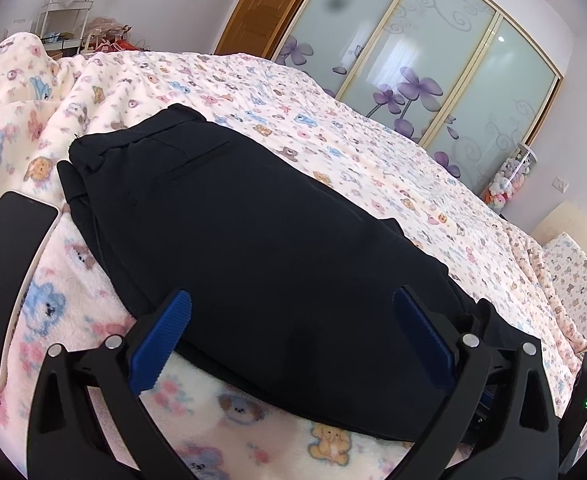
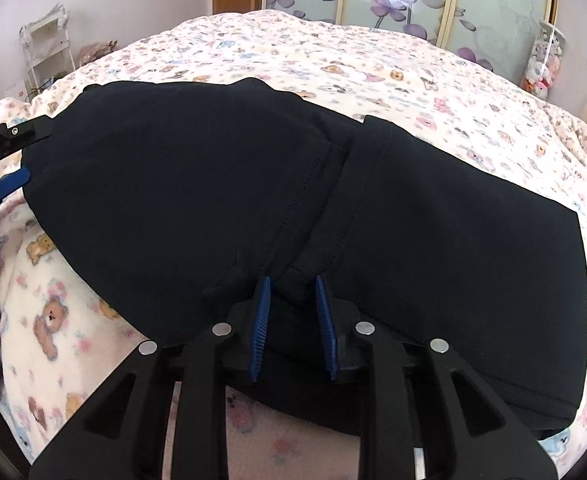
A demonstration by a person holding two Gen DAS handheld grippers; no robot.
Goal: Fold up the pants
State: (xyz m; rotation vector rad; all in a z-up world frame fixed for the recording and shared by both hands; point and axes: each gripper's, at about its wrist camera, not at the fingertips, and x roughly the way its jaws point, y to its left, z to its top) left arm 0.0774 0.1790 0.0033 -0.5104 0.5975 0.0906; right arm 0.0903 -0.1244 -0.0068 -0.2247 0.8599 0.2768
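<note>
Black pants [image 1: 253, 236] lie folded on the teddy-bear bedspread, waistband and back pocket at the far left in the left wrist view. My left gripper [image 1: 293, 304] is open wide, its blue pads straddling the near edge of the pants without holding them. In the right wrist view the pants [image 2: 433, 248] fill the middle. My right gripper [image 2: 293, 290] is shut on a raised fold of the black fabric near a seam. The left gripper also shows in the right wrist view [image 2: 11, 180] at the far left edge of the pants.
A phone [image 1: 9, 276] lies on the bedspread [image 1: 373, 152] left of the pants. Sliding wardrobe doors [image 1: 433, 60] with purple flowers stand behind the bed. A white shelf rack [image 1: 65, 4] stands at the back left. A tube of plush toys [image 1: 513, 176] stands at the right.
</note>
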